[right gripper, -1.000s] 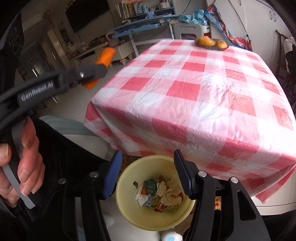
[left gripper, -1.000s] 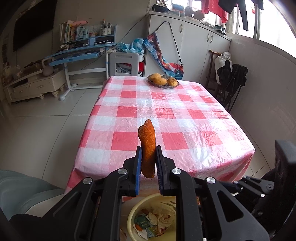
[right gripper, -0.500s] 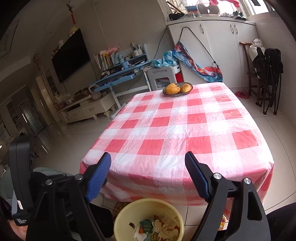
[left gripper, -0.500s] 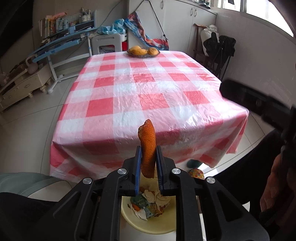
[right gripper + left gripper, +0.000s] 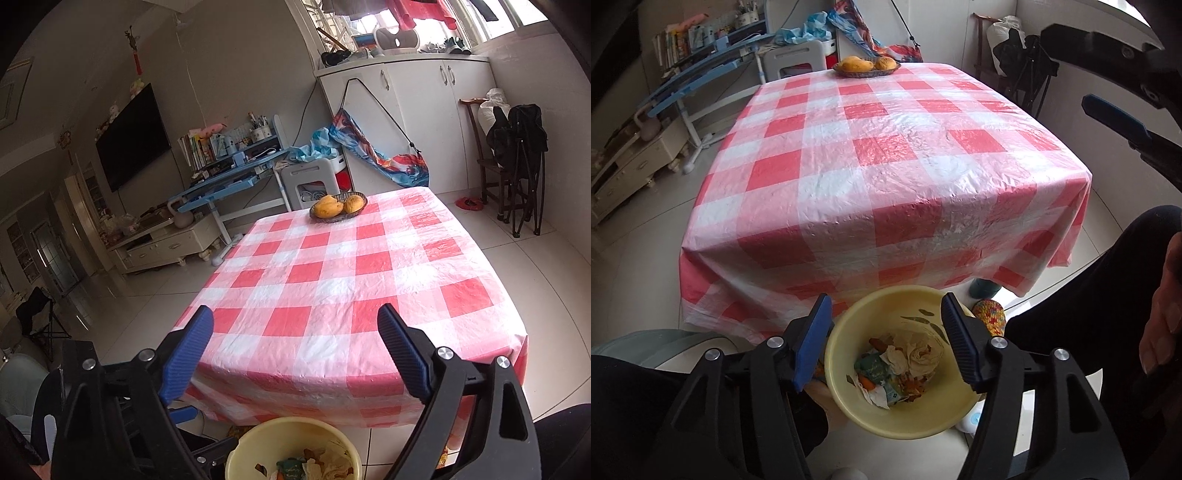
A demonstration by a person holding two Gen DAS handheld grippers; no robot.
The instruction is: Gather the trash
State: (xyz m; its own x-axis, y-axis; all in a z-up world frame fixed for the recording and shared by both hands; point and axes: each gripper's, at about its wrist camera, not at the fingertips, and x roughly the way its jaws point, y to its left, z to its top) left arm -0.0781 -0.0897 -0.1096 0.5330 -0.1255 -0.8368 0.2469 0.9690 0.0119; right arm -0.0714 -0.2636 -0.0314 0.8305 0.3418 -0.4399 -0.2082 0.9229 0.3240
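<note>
Checked red-and-white tablecloth point(image 5: 886, 155) covers the table w/ nothing on it but a fruit basket point(image 5: 866, 66) at the far end, so no trash I can see up there. My left gripper point(image 5: 886, 332) points steeply down, directly over the yellow bin point(image 5: 849, 398) on the floor by the table's near edge. Jaws are opening, nothing between them; the bin's mouth sits framed between the blue pads. Bin contents: crumpled paper, a greenish wrapper, orange peel bits, heaped low in the bottom. My right gripper point(image 5: 295, 350) aims out across the table, jaws also opening wide and empty, bin just below it at the frame's bottom edge. Left is the nearer one to the bin. My read: collection looks about done, unless sth lies out of view.
</note>
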